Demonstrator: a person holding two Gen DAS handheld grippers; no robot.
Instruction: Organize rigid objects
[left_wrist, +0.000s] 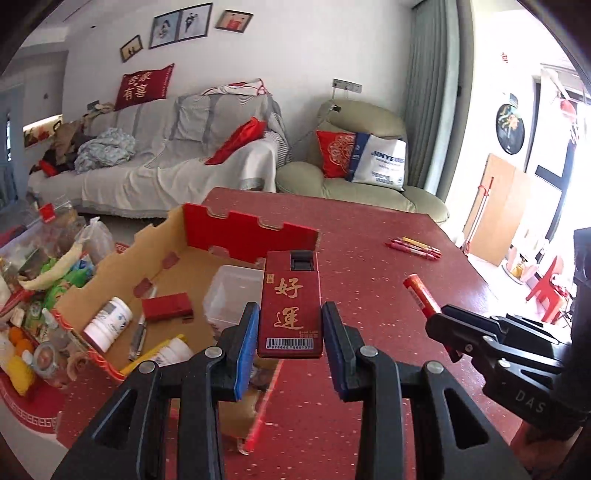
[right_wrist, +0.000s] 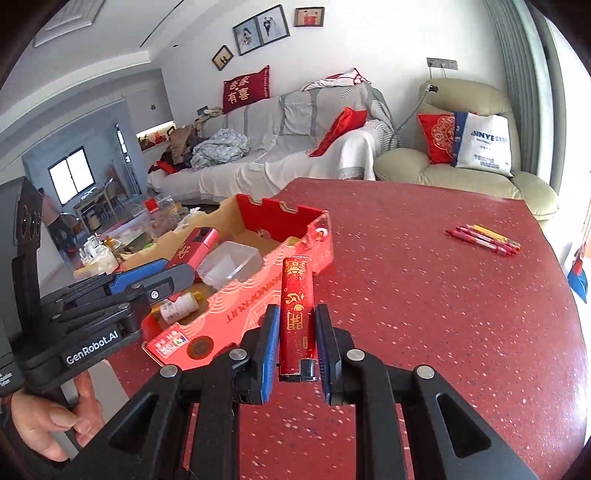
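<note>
My left gripper (left_wrist: 290, 343) is shut on a flat red case with gold characters (left_wrist: 291, 302), held upright in the air over the near corner of the cardboard tray (left_wrist: 251, 225). In the right wrist view the same case (right_wrist: 195, 247) sticks out of the left gripper (right_wrist: 173, 271) above the tray (right_wrist: 236, 314). My right gripper (right_wrist: 297, 354) is shut on a slim red lighter (right_wrist: 297, 314), held above the red table just right of the tray. From the left wrist view the lighter (left_wrist: 421, 295) pokes out of the right gripper (left_wrist: 441, 321).
In the tray lie a clear plastic tub (left_wrist: 232, 291), a white bottle (left_wrist: 107, 325), a small red box (left_wrist: 166, 306) and a pen (left_wrist: 138, 336). Several pens (right_wrist: 484, 236) lie far right on the red table (right_wrist: 443, 295). A cluttered low table (left_wrist: 37, 295) stands left; sofa and armchair behind.
</note>
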